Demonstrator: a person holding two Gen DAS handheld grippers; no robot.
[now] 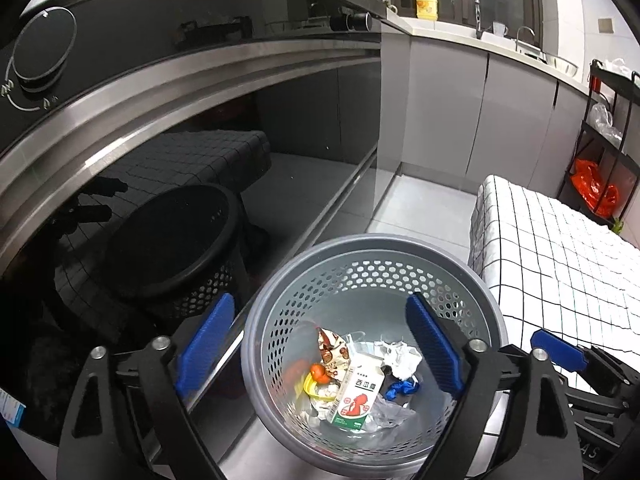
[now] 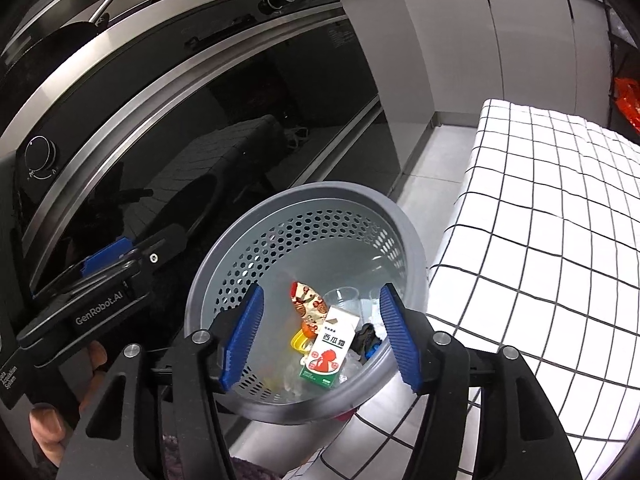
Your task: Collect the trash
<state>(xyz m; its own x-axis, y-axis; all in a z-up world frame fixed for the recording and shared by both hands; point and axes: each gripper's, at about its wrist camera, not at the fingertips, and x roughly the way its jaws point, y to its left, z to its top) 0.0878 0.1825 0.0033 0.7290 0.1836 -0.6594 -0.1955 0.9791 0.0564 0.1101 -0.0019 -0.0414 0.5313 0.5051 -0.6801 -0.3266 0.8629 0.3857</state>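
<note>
A grey perforated trash bin (image 1: 360, 280) stands on the floor below both grippers. Inside lie a white-and-green carton (image 1: 355, 398), a patterned snack wrapper (image 1: 331, 346), crumpled white paper (image 1: 400, 356), a blue scrap (image 1: 402, 387) and a small orange piece (image 1: 318, 372). My left gripper (image 1: 320, 346) hangs open above the bin, with nothing between its blue pads; its left finger is outside the rim. In the right wrist view my right gripper (image 2: 320, 336) also stands open over the bin (image 2: 300, 232), empty, with the carton (image 2: 330, 350) far below.
A black glass oven front (image 1: 180, 168) with a round knob (image 1: 42, 50) rises on the left and reflects the bin. A table under a white checked cloth (image 2: 540, 220) stands right of the bin. Grey cabinets (image 1: 440, 100) and a black rack with an orange bag (image 1: 592, 188) lie beyond.
</note>
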